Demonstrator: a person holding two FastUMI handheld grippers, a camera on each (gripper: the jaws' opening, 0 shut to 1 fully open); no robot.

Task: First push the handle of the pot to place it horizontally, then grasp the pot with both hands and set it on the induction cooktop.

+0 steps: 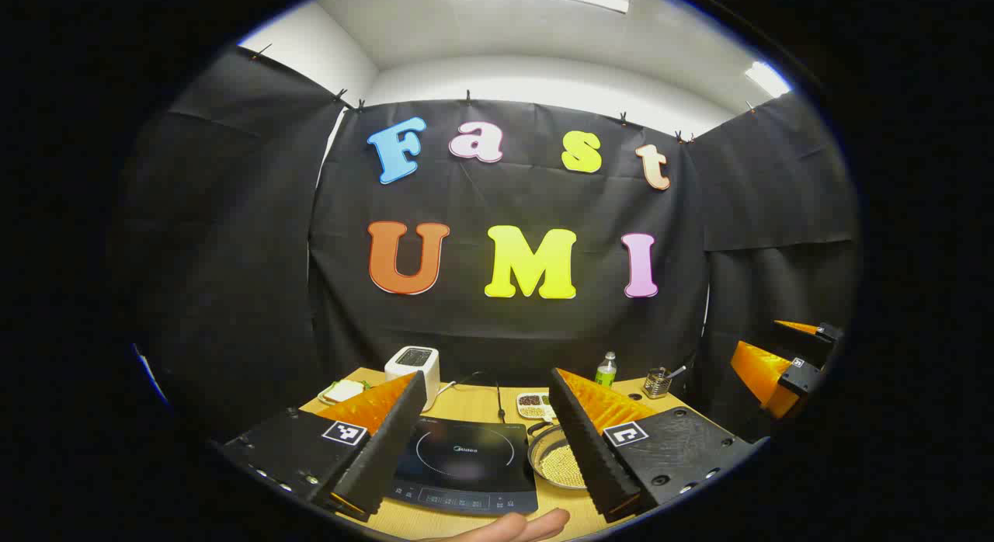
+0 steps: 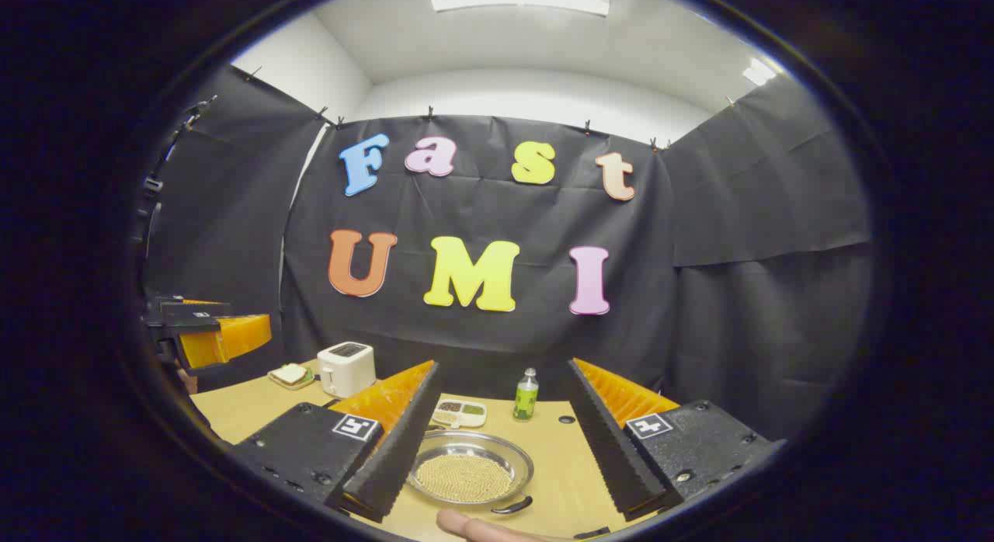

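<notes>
The tabletop (image 1: 474, 406) is of pale wood, and every place below is given from the induction cooktop (image 1: 464, 464), a dark glass slab lying flat near the front edge. A brand mark is printed inside its ring, too small to be read. The pot (image 2: 470, 472), a shallow metal pan filled with small pale grains, is seen just right of the cooktop, its dark handle (image 2: 512, 506) turned toward the front edge. Behind the cooktop to the left a white toaster (image 1: 413, 366) is set, and beside that a plate with a sandwich (image 2: 291, 375). Behind the pot, a divided dish of beans (image 2: 460, 411) and a green bottle (image 2: 526, 395) are placed; a wire cup with a spoon (image 1: 658, 382) is farther right.

The left claw (image 1: 485, 441) is held wide open above the cooktop, gripping nothing. The right claw (image 2: 505, 437) is likewise spread open, level, over the pot without touching it. A fingertip (image 1: 520, 526) is seen at the front edge.
</notes>
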